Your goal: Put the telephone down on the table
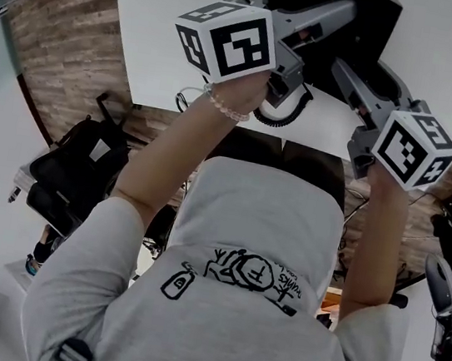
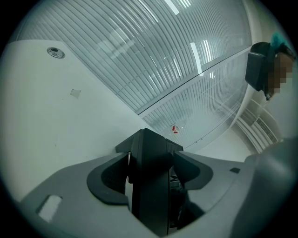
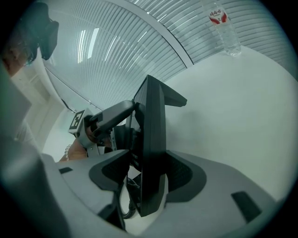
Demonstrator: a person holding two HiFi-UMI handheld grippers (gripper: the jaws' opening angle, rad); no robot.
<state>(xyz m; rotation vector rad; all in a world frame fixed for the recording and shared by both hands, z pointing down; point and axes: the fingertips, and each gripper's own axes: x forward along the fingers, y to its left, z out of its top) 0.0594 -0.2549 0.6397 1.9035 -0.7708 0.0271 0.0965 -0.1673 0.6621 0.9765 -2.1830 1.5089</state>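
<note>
Both tools are clamped on the telephone (image 1: 373,38), one on each side. In the left gripper view the left tool (image 2: 150,174) has its two pads pressed against a thin black edge of the casing. In the right gripper view the right tool (image 3: 148,174) grips the opposite edge the same way, with its jaws standing fairly wide around the panel. The telephone is carried between them over the near part of the white counter (image 1: 167,66) and tilted up on edge rather than lying flat. We cannot make out whether its lower edge already touches the surface.

We judge the telephone to be a stiff plastic shell that is smooth and a little slippery, and moderate in weight. It will not bend under the pads, but it could slide out if either side eases off first. The two side edges seem the right places to hold it, because they let us keep it balanced and lower it level. The coiled cord (image 1: 282,112) hangs loose beneath the left tool. It is soft and springy, so it may drag or get caught under the base as the telephone comes down. The casing would probably survive a short drop, but we would set it down gently anyway.

By our count there is one telephone, one coiled cord, two tools and one counter. One water bottle (image 3: 223,28) stands well away at the far side of the counter, and one dark bag (image 1: 81,166) sits on the floor to the left.
</note>
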